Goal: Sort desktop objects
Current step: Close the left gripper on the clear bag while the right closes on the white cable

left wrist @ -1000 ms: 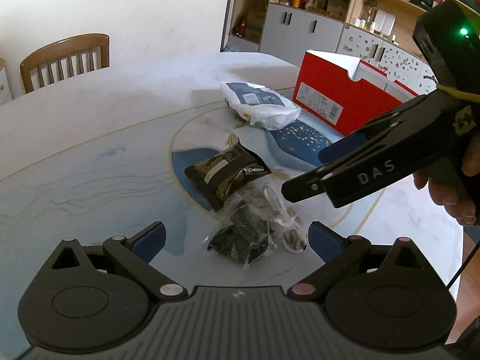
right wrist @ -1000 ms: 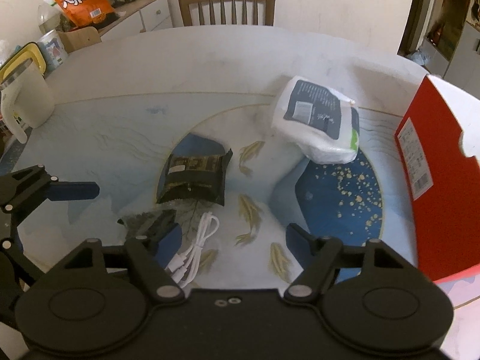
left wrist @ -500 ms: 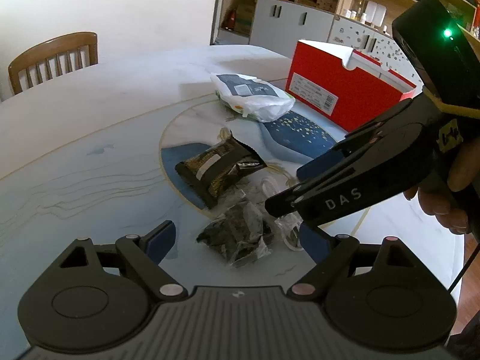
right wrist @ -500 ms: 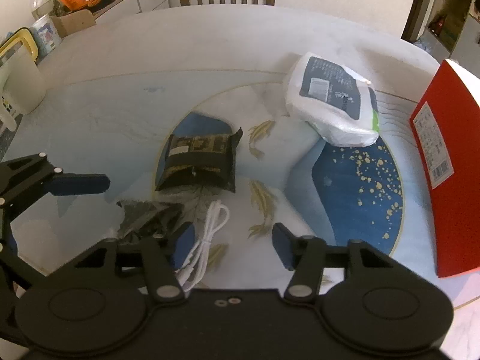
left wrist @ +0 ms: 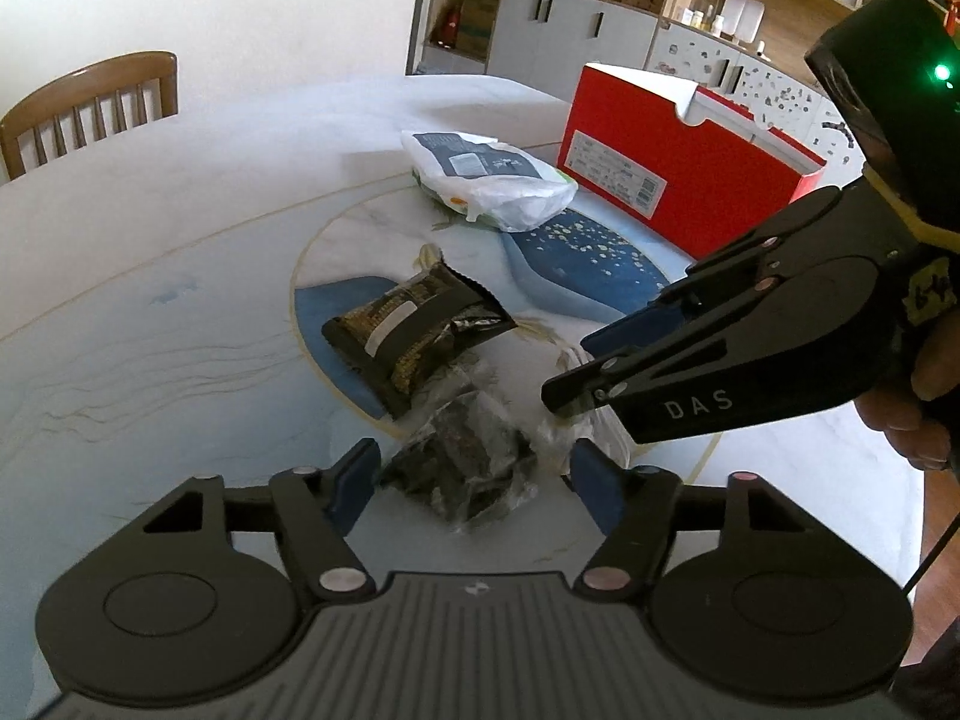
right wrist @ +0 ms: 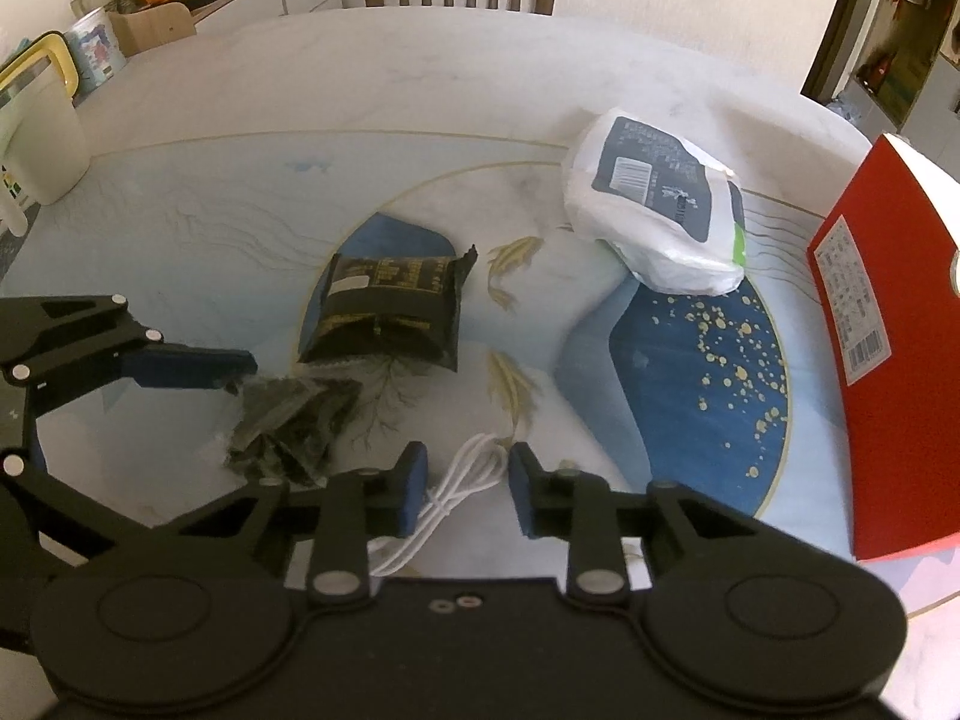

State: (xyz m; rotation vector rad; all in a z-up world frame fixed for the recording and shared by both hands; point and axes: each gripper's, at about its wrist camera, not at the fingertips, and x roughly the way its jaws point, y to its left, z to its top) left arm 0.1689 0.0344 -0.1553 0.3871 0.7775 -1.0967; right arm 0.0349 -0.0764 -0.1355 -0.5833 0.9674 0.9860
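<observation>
Two pairs of jaws had just been closing: the right gripper (right wrist: 467, 483) straddled the white cable (right wrist: 462, 480), unpinched; the left gripper (left wrist: 474, 480) flanked the clear packet (left wrist: 462, 468) mid-table, still spread.

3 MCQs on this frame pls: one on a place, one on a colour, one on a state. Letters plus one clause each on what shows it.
1. Where is the white cable?
A. between the right gripper's jaws
B. on top of the red box
C. under the white bag

2. What colour is the opened snack packet?
A. orange
B. black
C. pink

3. How does the clear bag of dark pieces lie?
A. hanging in the air
B. inside the red box
C. on the table, between the left gripper's jaws

Answers:
1 A: the cable's loops run between the two blue pads, which have just been closing around it.
2 B: black wrapper with gold print, torn open.
3 C: it rests flat on the tabletop, with a pad on either side, neither visibly pressing it; these jaws have also just been closing.
</observation>
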